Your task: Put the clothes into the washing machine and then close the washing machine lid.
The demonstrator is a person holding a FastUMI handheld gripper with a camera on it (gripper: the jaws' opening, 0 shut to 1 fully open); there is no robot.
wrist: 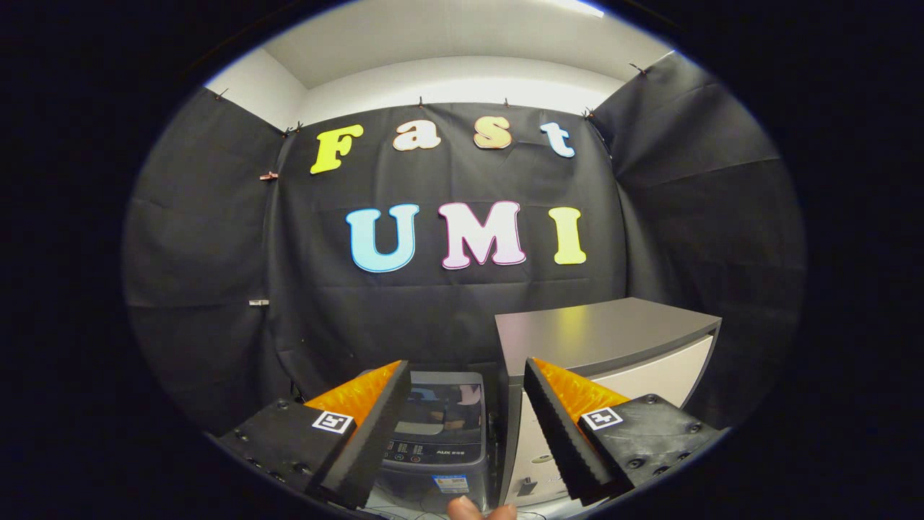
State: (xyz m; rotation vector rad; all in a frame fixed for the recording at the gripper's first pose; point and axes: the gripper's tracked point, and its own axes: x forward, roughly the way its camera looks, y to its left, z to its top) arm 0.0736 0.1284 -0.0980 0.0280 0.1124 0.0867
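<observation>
While tool (468, 375) gapes, washing machine (440, 433) lies beyond.

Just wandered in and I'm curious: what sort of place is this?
Likely a staged recording booth for laundry chores: black cloth walls, a small grey top-loading washing machine with its lid down, beside a grey-topped cabinet. The open gripper holds nothing.

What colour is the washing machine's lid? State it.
Dark grey with a glossy, see-through panel, seen in the gripper view: washing machine lid, between the open tongs.
</observation>
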